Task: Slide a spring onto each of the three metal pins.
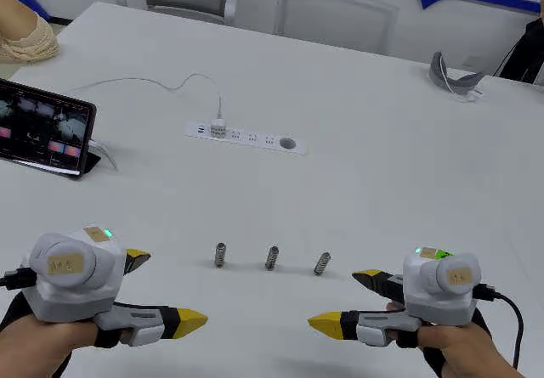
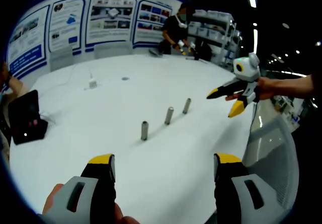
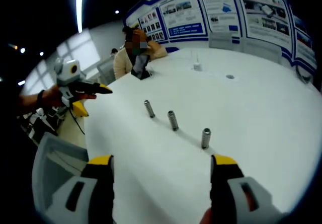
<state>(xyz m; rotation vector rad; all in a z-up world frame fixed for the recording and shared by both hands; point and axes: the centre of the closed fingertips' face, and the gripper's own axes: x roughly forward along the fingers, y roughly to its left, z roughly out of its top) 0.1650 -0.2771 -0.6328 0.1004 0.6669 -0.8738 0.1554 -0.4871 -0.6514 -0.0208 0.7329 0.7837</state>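
Your wide white table (image 1: 382, 183) carries a long white power strip (image 1: 246, 137) at centre, dark tablet (image 1: 42, 127) far left; left gripper (image 1: 168, 286) and right gripper (image 1: 342, 297) both gape, empty.

Meeting room, long white table (image 1: 382, 183), wall posters (image 2: 110, 17)

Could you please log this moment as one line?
left gripper open, empty | right gripper open, empty | pins three upright | springs on all three

On my white desk (image 1: 382, 166), three metal pins (image 1: 272, 257) stand in a row between left tool (image 1: 170, 286) and right tool (image 1: 341, 297), white power strip (image 1: 246, 138) behind.
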